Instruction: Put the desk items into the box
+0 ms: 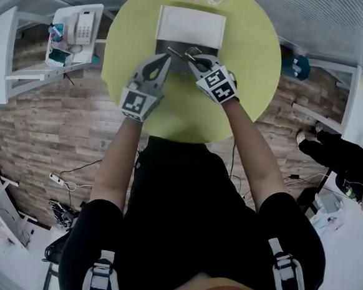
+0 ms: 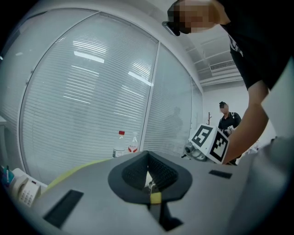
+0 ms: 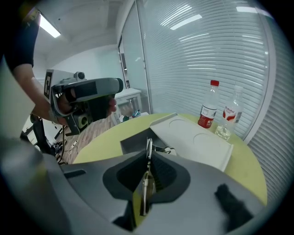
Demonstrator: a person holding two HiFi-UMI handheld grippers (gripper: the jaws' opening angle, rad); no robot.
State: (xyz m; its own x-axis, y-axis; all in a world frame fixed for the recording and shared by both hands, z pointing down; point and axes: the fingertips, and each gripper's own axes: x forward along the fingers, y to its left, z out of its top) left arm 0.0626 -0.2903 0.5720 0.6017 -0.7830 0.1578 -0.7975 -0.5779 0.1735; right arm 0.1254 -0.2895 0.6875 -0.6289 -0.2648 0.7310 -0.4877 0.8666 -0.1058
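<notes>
- Firmly narrowed, the right gripper (image 3: 148, 159) pinches a slim shiny metal item (image 3: 148, 149) edge-on between its pads.
- Likewise drawn close, the left gripper (image 2: 149, 178) has a small metal bit at its pads; the head view shows that item reaching across to its tip.
- Both hold the item over the near rim of the open grey box (image 1: 162, 46).
- Its flat white lid (image 1: 191, 24) lies behind, toward the round yellow-green table's (image 1: 249, 84) far edge, beside two clear plastic bottles (image 3: 209, 110).
</notes>
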